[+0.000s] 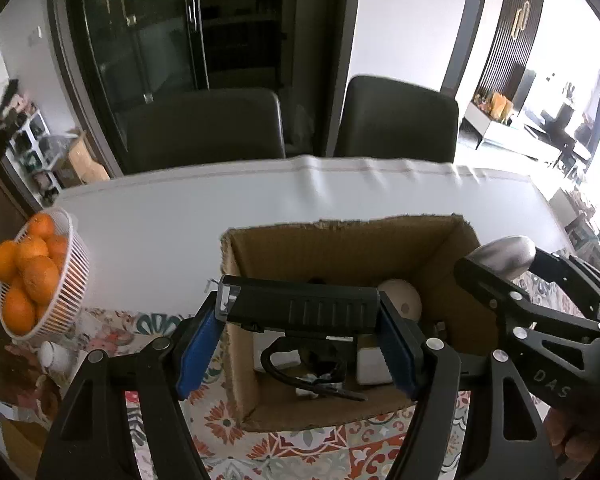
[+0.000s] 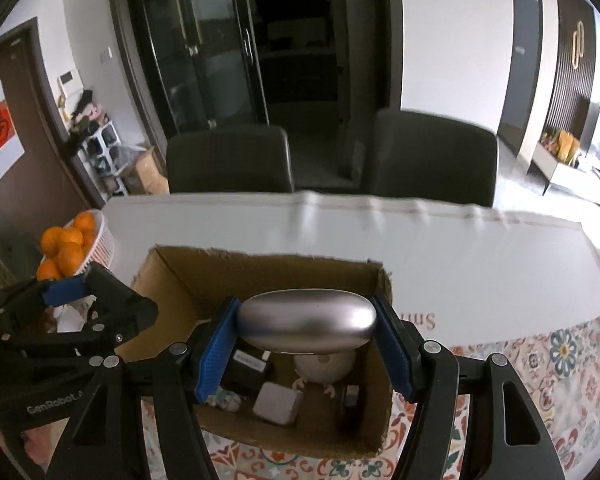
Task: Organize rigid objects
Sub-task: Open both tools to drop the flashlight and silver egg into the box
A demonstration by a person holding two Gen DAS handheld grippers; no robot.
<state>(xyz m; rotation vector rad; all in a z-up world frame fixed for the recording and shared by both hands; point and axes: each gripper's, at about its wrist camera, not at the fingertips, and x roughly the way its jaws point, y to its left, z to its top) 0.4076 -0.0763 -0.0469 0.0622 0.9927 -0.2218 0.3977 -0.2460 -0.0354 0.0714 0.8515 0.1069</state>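
Over the open cardboard box, your left gripper is clamped on a black ribbed bar, long axis running 9 to 3 o'clock. Your right gripper grips a silver oval case, also lying 9 to 3, above the box's clutter.

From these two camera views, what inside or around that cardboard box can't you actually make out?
- Left wrist view: the black bar held by the left gripper covers much of the cardboard box floor; the cable below is partly hidden.
- Right wrist view: the silver oval in the right gripper hides the top of the white figure.
- Right wrist view: table lettering is cut off by the gripper.
- Both views: the basket of oranges sits partly out of frame.
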